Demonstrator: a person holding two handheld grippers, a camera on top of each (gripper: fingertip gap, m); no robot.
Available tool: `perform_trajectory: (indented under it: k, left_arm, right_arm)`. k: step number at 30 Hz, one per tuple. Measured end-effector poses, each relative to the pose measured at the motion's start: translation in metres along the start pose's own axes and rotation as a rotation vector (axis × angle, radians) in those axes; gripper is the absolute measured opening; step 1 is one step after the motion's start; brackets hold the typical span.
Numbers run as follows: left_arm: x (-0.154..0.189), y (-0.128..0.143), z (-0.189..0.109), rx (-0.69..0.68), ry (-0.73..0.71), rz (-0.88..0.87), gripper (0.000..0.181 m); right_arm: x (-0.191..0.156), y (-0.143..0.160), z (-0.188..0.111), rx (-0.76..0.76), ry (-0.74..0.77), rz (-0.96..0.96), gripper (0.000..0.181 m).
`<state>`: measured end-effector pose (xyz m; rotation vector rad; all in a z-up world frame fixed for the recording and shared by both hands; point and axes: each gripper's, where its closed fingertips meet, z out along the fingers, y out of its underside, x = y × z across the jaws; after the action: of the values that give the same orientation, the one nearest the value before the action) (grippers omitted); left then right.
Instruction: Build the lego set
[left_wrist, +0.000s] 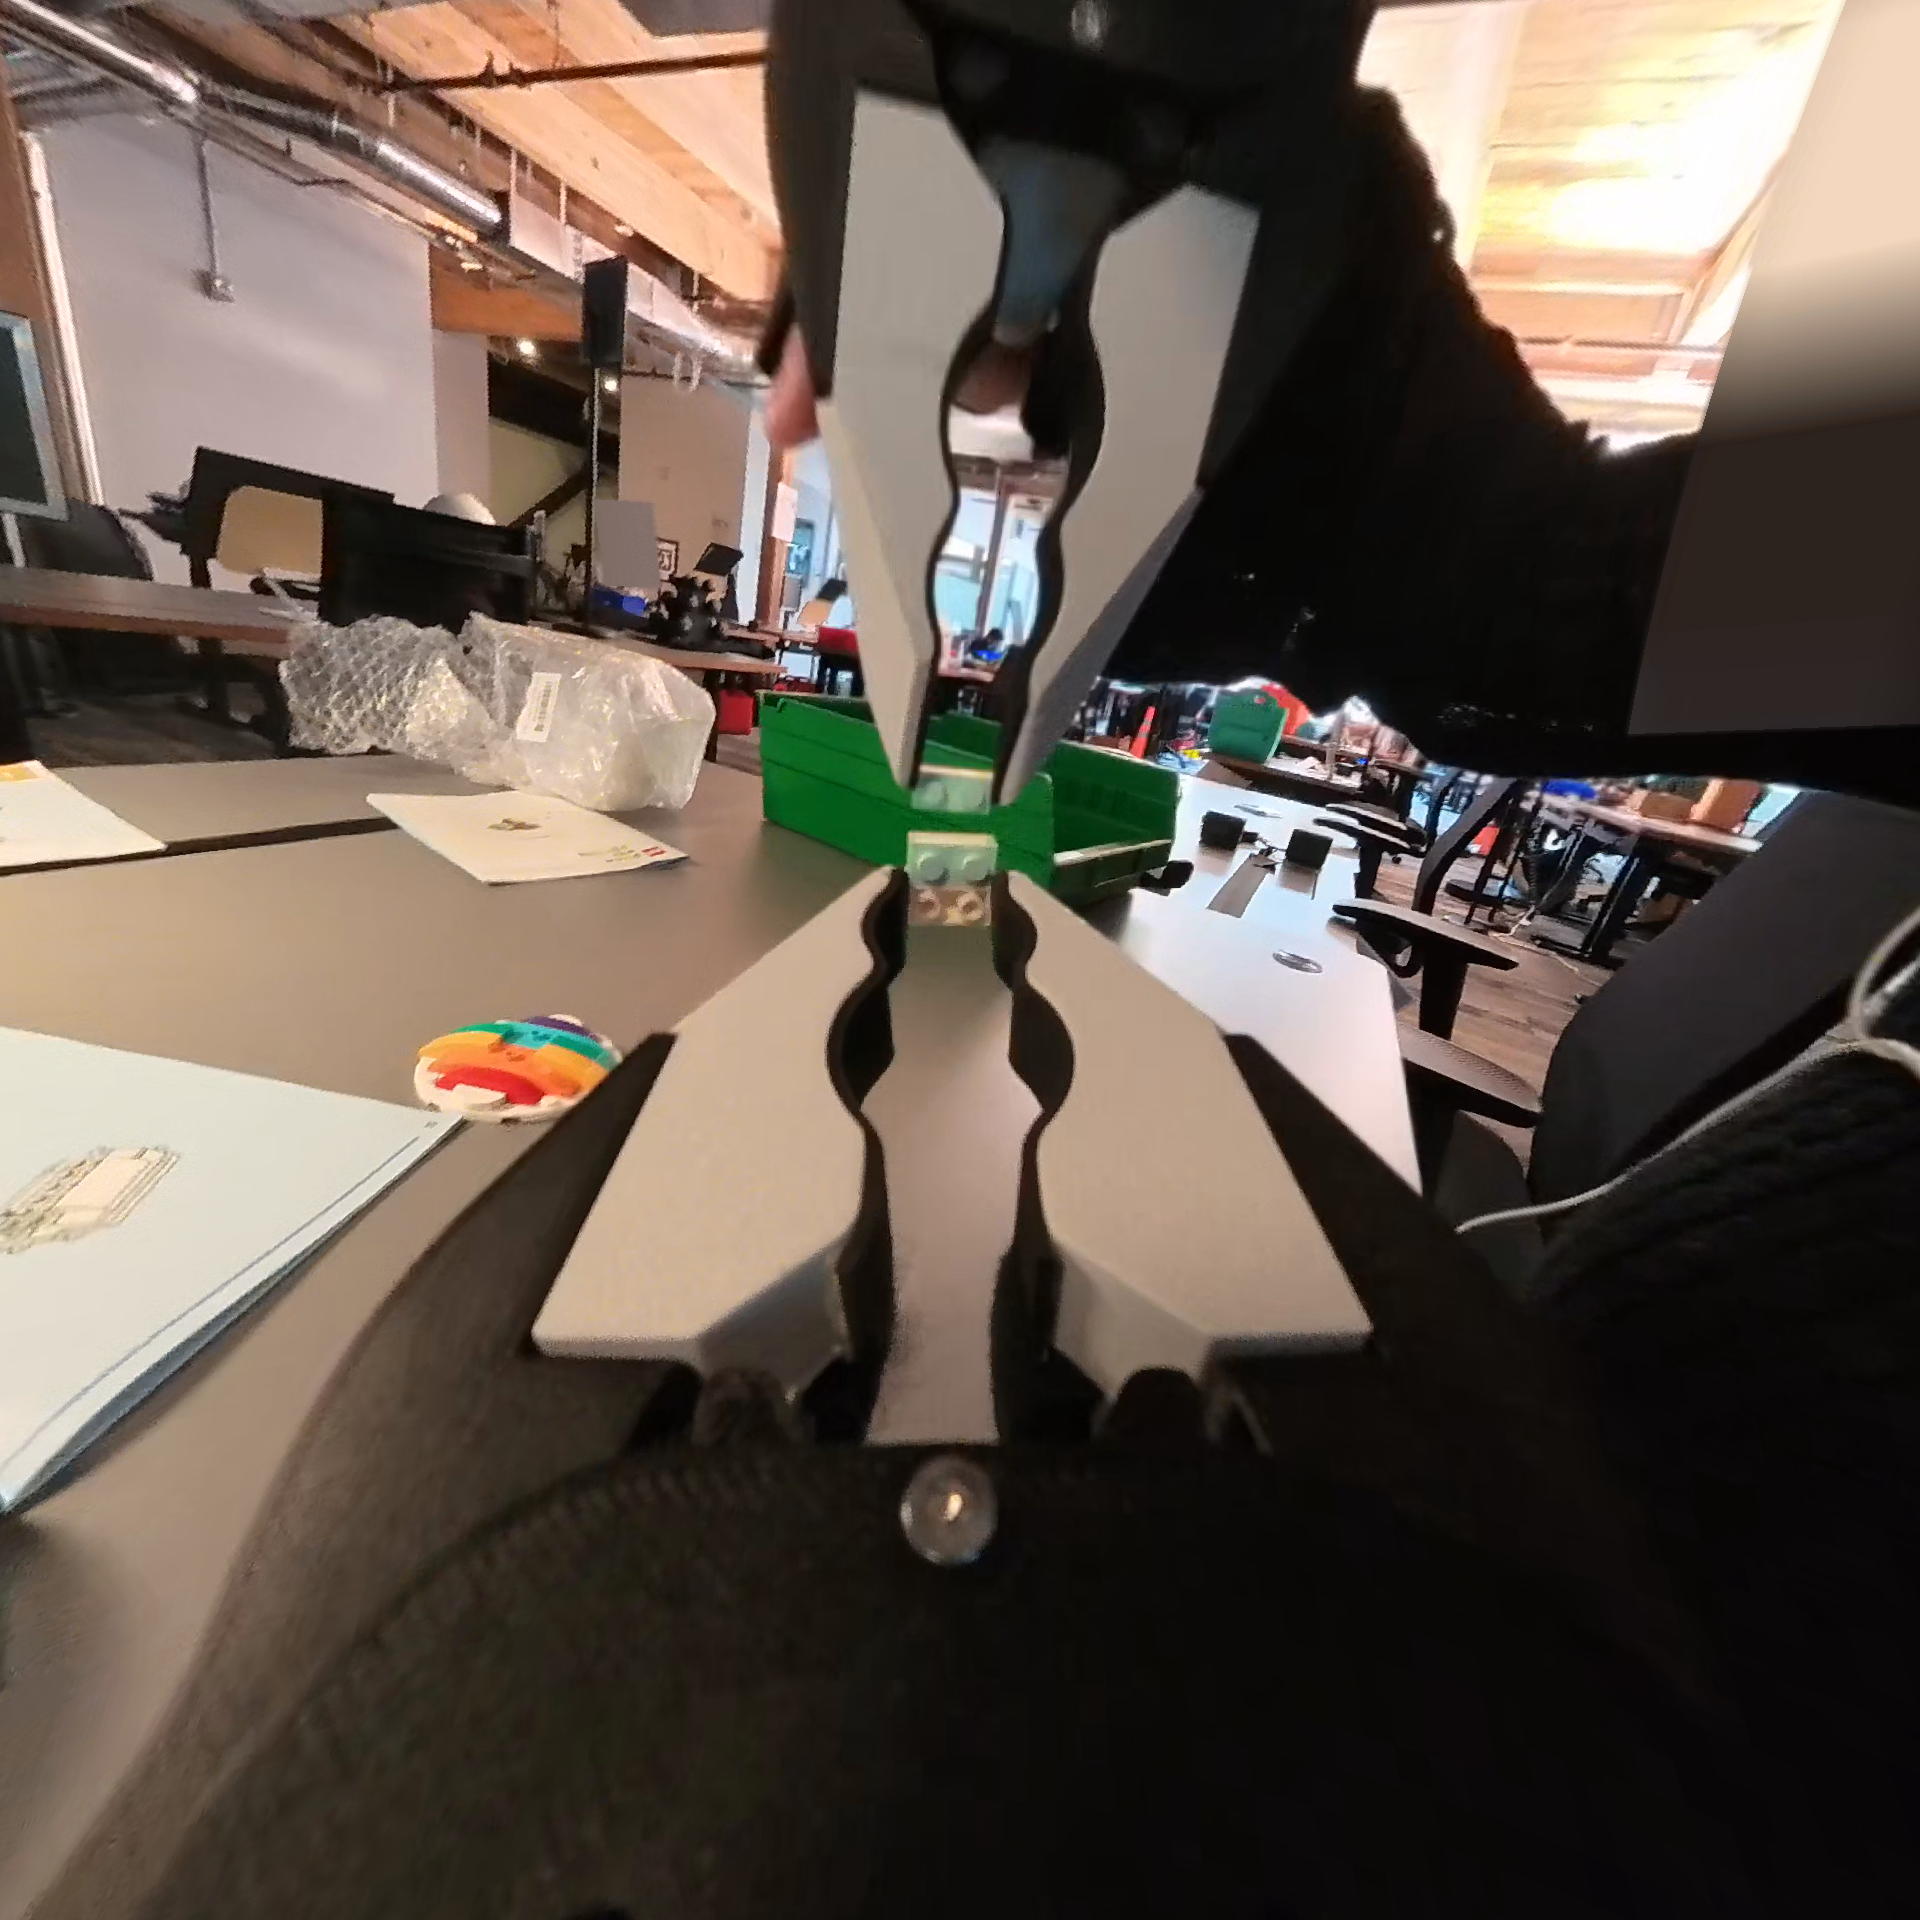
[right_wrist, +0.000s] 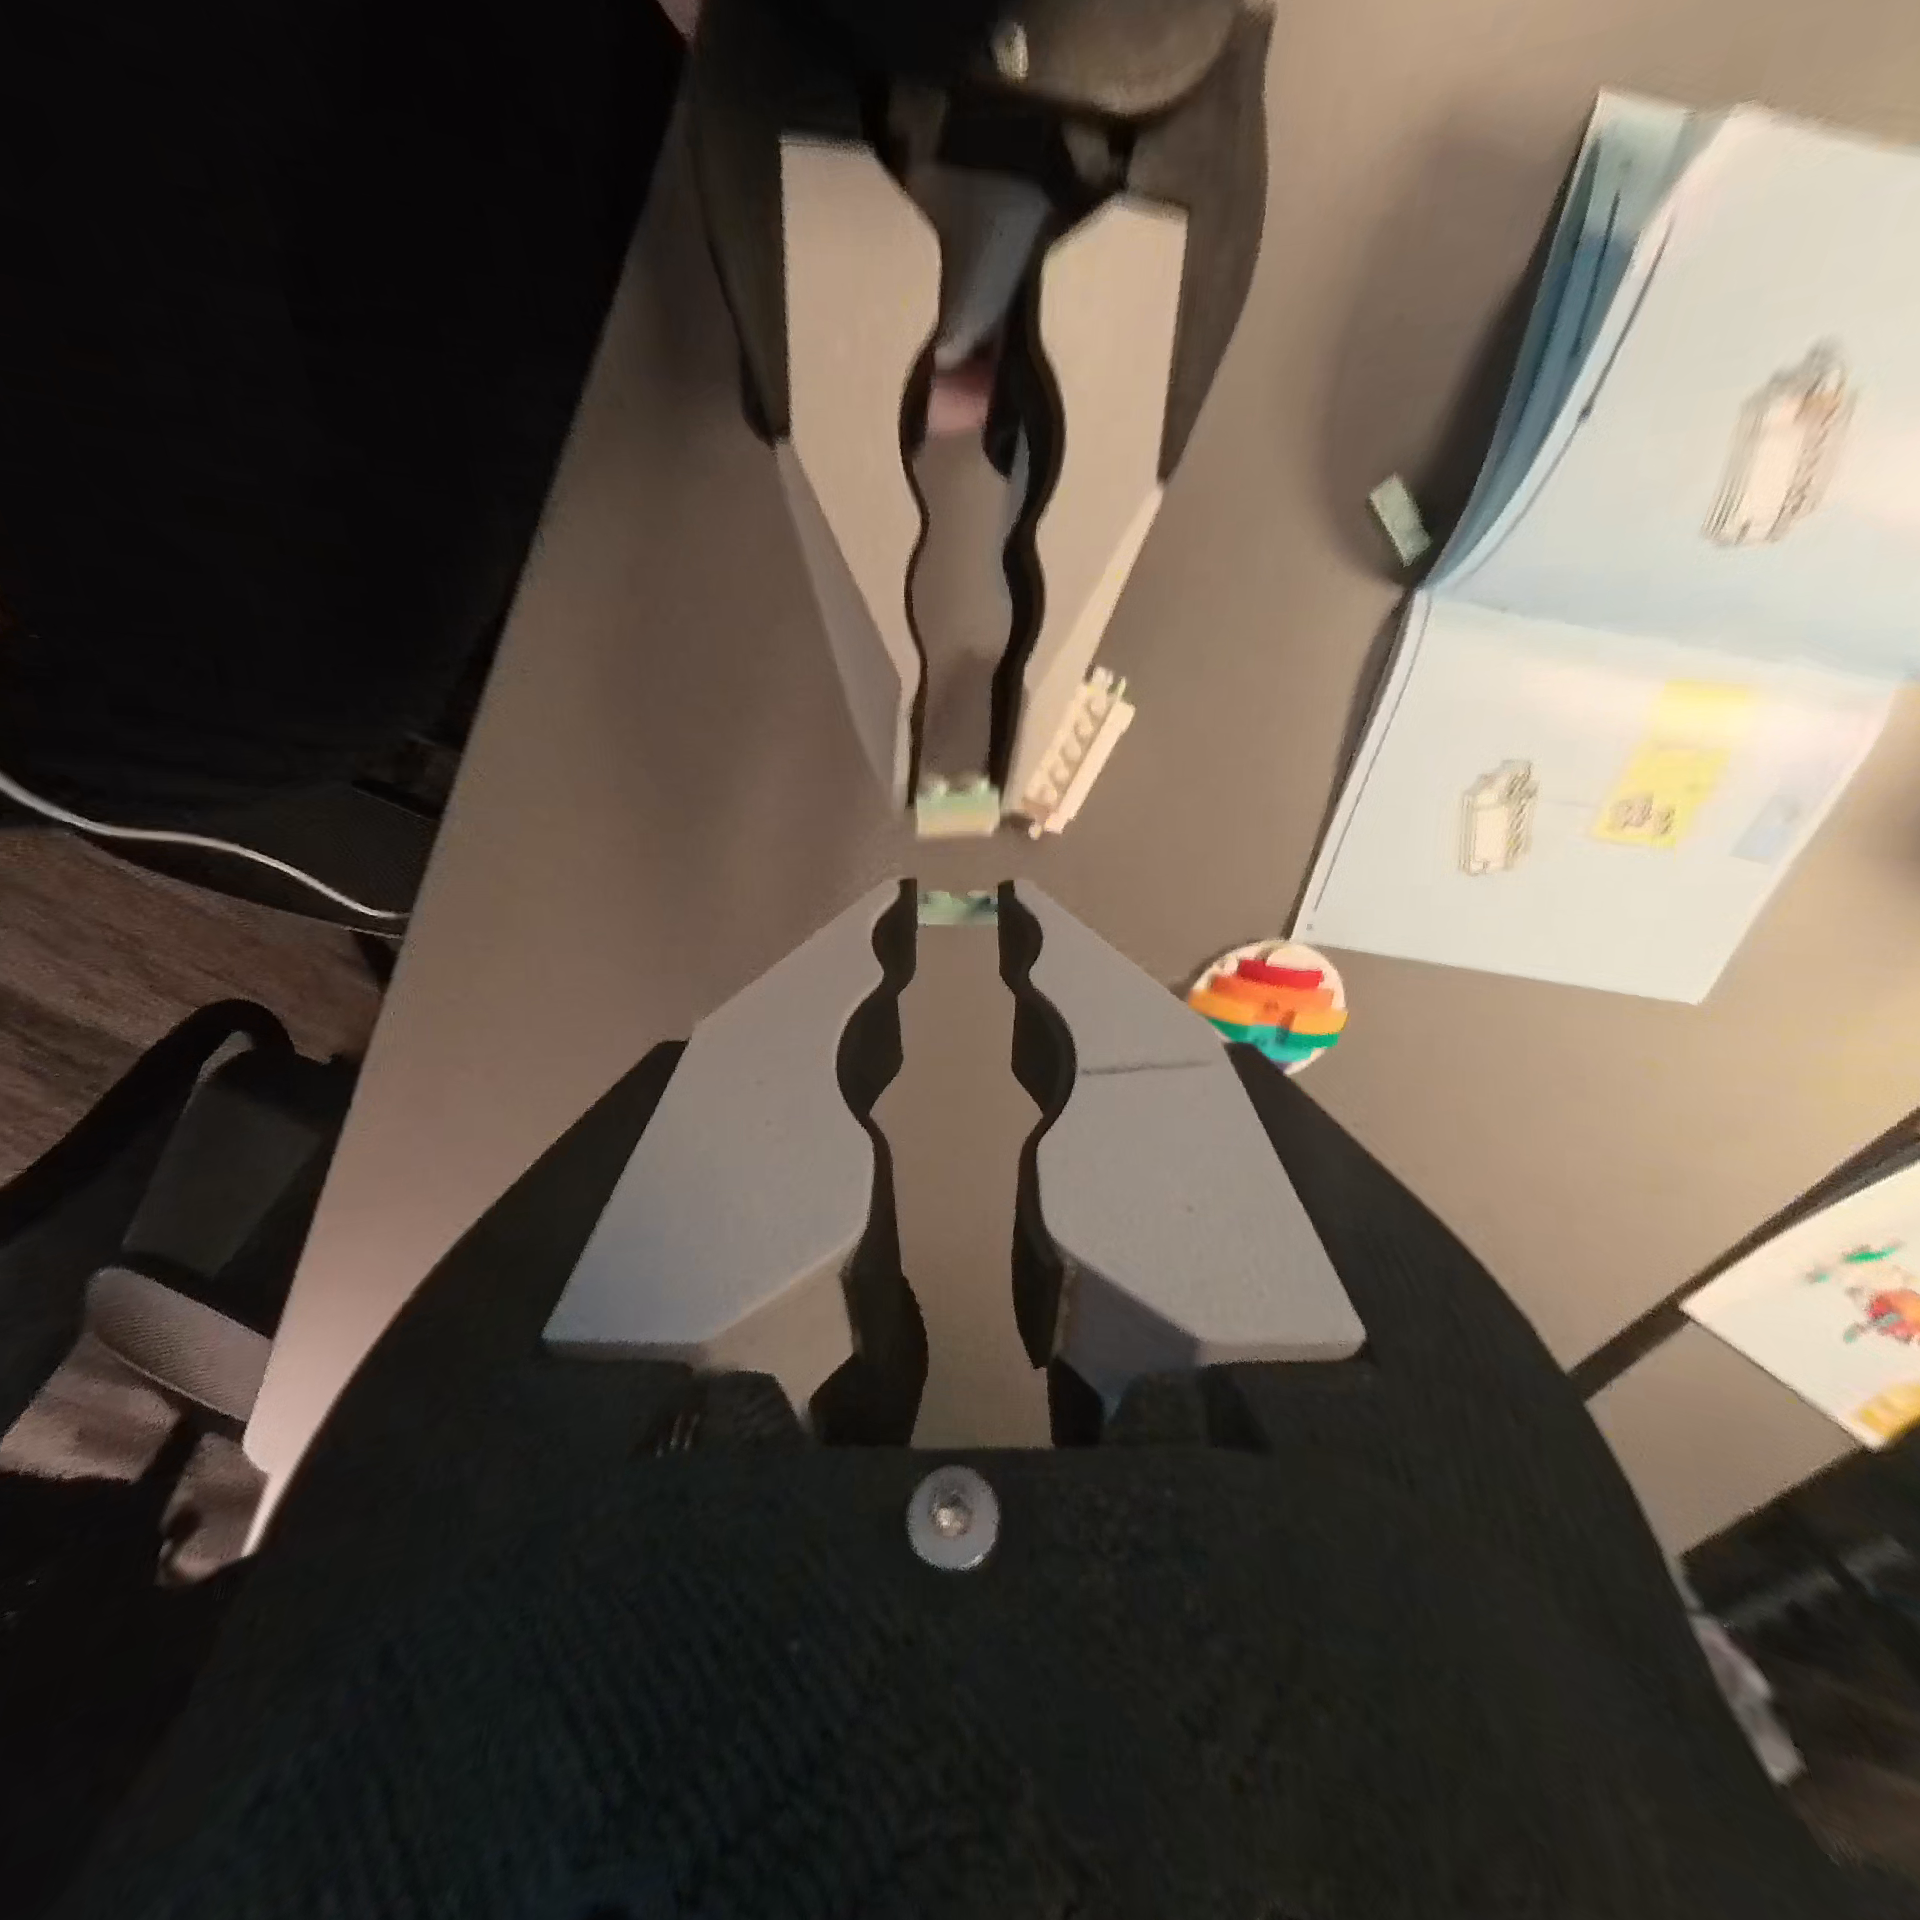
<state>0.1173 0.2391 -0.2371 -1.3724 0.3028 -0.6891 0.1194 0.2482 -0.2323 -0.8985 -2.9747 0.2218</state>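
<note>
A: What am I holding, nearest first?

B: I am clamping a small pale-green stack (left_wrist: 949, 881) in the left gripper (left_wrist: 948, 883), studs up, for mating. The right gripper (left_wrist: 954, 790) is pinching a pale-green plate (left_wrist: 951, 795) just above it, apart.

A: Beyond that?

B: A rainbow disc (left_wrist: 516, 1062) and booklet (left_wrist: 156, 1195) are lying on the grey table (left_wrist: 260, 935); a white piece (right_wrist: 1070, 758), blurred, probably a plate; then a green bin (left_wrist: 1101, 821).

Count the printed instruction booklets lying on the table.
3: an open booklet beside the rainbow piece, a white one by the bubble wrap, another at the table edge.
</note>
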Motion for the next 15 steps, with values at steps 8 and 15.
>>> perform_trajectory:
  k: [8,15]
  left_arm:
    - [0.000,-0.001,-0.001,0.007,0.014,-0.032,0.015]
    - [-0.002,-0.003,-0.005,0.015,-0.004,-0.015,0.015]
  right_arm:
    - [-0.003,0.023,0.020,0.189,0.001,0.088,0.000]
    - [0.015,0.061,0.026,0.187,0.154,0.235,0.000]
